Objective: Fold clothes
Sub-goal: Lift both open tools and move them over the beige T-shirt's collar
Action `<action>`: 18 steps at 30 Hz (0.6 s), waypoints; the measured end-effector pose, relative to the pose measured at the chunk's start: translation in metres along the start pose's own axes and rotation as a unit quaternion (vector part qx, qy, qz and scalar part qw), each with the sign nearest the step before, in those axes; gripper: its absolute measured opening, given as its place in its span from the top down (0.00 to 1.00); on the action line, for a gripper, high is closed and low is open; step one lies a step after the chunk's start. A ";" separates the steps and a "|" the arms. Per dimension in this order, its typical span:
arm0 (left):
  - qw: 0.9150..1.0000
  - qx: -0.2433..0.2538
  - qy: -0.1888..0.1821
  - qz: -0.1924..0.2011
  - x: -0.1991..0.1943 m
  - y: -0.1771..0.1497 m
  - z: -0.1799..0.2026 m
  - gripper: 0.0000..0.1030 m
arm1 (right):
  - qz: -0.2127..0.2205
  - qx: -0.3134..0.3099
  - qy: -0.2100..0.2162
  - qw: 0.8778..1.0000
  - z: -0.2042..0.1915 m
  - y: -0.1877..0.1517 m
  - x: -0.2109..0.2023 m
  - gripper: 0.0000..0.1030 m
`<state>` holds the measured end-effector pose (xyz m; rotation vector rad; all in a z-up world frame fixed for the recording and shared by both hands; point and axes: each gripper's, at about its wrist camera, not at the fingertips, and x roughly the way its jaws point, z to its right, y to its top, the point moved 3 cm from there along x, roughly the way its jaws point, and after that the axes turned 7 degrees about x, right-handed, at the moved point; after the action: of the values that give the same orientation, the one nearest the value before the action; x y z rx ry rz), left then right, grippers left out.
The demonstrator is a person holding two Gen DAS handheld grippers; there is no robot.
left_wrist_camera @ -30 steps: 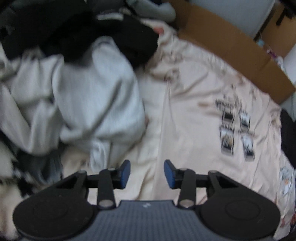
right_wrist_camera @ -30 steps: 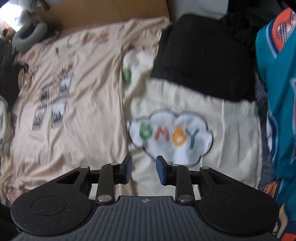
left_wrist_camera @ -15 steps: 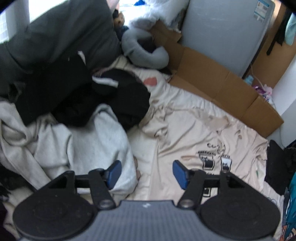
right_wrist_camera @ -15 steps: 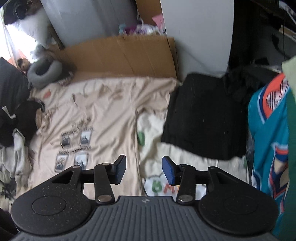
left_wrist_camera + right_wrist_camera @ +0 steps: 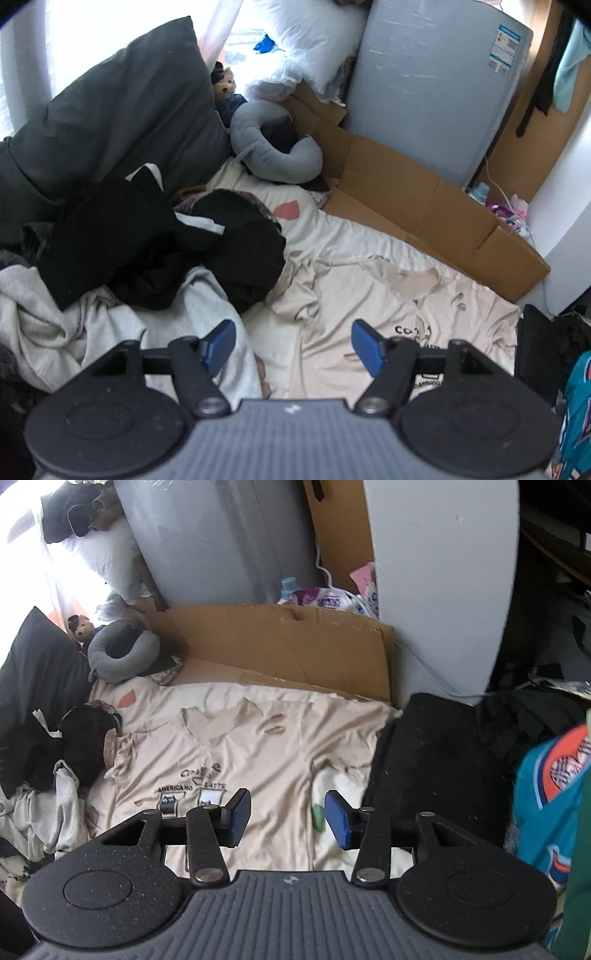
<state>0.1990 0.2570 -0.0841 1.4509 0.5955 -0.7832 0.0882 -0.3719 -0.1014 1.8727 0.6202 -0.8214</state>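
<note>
Right wrist view looks down over the bed, where the beige T-shirt (image 5: 258, 760) lies spread face up, its printed chest showing; the collar points toward the far cardboard (image 5: 280, 642) against the wall, the hem runs back under the camera, so the long axis of the shirt goes near to far, tilted a little to the left at the neck; one sleeve reaches toward the black folded garment (image 5: 436, 760) on the right, the other toward the heap of black and grey clothes (image 5: 48, 768) on the left; the right gripper (image 5: 288, 814) hangs above the lower part of the shirt, its blue pads apart and nothing between them. From the left wrist view the same shirt (image 5: 388, 317) sits to the right of centre, collar toward the cardboard (image 5: 424, 206), with the pile of clothes (image 5: 155, 258) crowding its left side and a grey neck pillow (image 5: 273, 155) beyond; the left gripper (image 5: 293, 349) hovers over the shirt's edge, jaws opening wider, empty, touching no cloth.
</note>
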 end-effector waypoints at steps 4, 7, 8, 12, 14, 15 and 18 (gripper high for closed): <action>1.000 -0.001 -0.004 0.000 0.019 0.008 -0.003 0.30 | -0.004 -0.008 0.006 1.000 -0.016 0.012 0.019 0.50; 1.000 -0.005 -0.006 -0.003 0.039 0.011 -0.005 0.30 | -0.012 -0.020 0.012 1.000 -0.030 0.020 0.040 0.50; 1.000 -0.006 -0.008 -0.003 0.046 0.012 -0.005 0.30 | -0.015 -0.025 0.016 0.999 -0.034 0.022 0.047 0.50; 1.000 -0.009 -0.021 -0.003 0.080 0.014 -0.002 0.30 | -0.035 -0.046 0.030 0.998 -0.056 0.030 0.089 0.50; 1.000 -0.014 -0.026 -0.002 0.100 0.015 0.000 0.30 | -0.045 -0.056 0.038 0.997 -0.067 0.034 0.113 0.50; 0.999 -0.018 -0.029 0.001 0.111 0.015 0.000 0.30 | -0.050 -0.060 0.043 0.996 -0.072 0.035 0.126 0.50; 0.999 -0.030 -0.039 0.007 0.145 0.015 0.002 0.30 | -0.061 -0.075 0.059 0.994 -0.088 0.039 0.166 0.50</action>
<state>0.3009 0.2390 -0.1864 1.3615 0.5439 -0.8000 0.2471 -0.2970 -0.1788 1.7680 0.8538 -0.7245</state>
